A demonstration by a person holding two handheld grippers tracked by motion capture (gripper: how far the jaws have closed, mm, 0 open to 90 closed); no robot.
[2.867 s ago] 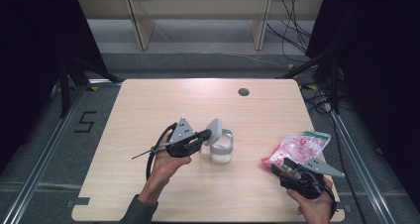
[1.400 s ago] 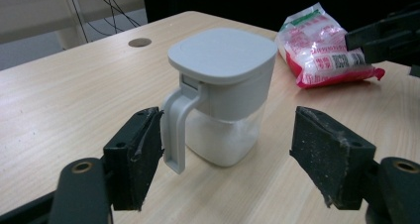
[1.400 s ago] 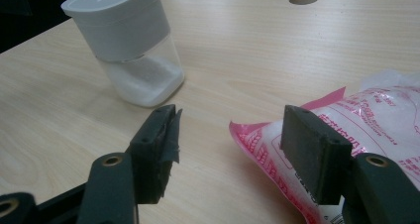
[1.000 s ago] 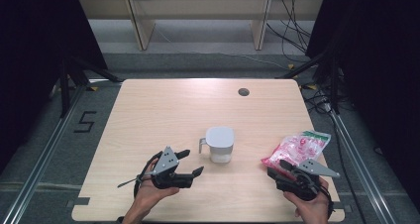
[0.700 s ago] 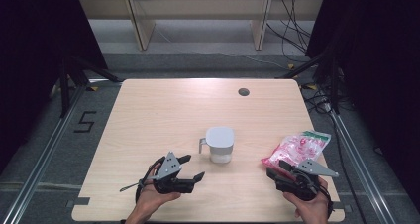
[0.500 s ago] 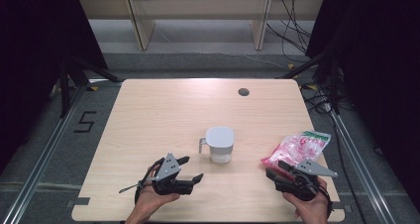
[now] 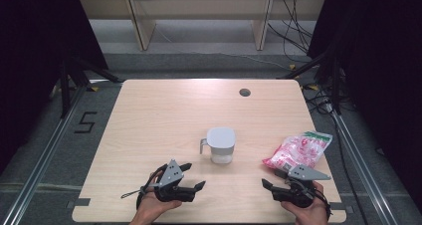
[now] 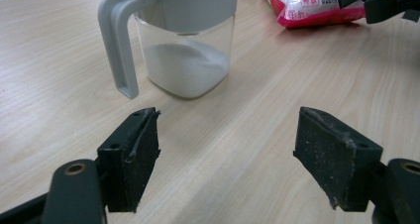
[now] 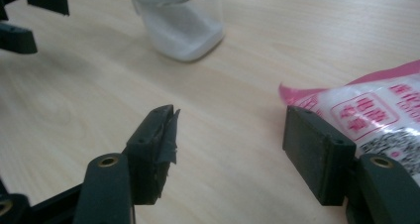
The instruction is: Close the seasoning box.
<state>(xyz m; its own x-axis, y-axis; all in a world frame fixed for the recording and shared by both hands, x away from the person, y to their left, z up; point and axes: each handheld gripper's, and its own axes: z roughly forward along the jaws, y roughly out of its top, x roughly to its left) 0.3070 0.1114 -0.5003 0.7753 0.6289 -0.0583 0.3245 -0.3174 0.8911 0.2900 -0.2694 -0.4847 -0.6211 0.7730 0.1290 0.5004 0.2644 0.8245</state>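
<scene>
Both grippers sit near the table's front edge, jaws spread wide, nothing between them. Left gripper (image 7: 191, 177) is in front of and left of the clear plastic jug with a grey lid and grey handle (image 7: 220, 144); its own view has the jug (image 8: 182, 40) straight ahead, well clear of the black pads (image 8: 132, 157), white powder settled in the bottom. Right gripper (image 7: 272, 182) rests just short of the pink-and-white printed plastic bag (image 7: 298, 150); in its view one pad (image 9: 317, 152) stands just beside the bag's corner (image 9: 376, 115), contact not clear, no grip.

Jug stands upright mid-table on the pale wood tabletop (image 7: 164, 115), lid on, handle toward the left side. Bag lies flat to its right, near but apart.

Read: a gap between steps, with both tools free. Next likely move is the bag: the right gripper needs a short advance, with the jaws straddling the bag's edge before closing. The film is thin and slippery, so bite deep.
</scene>
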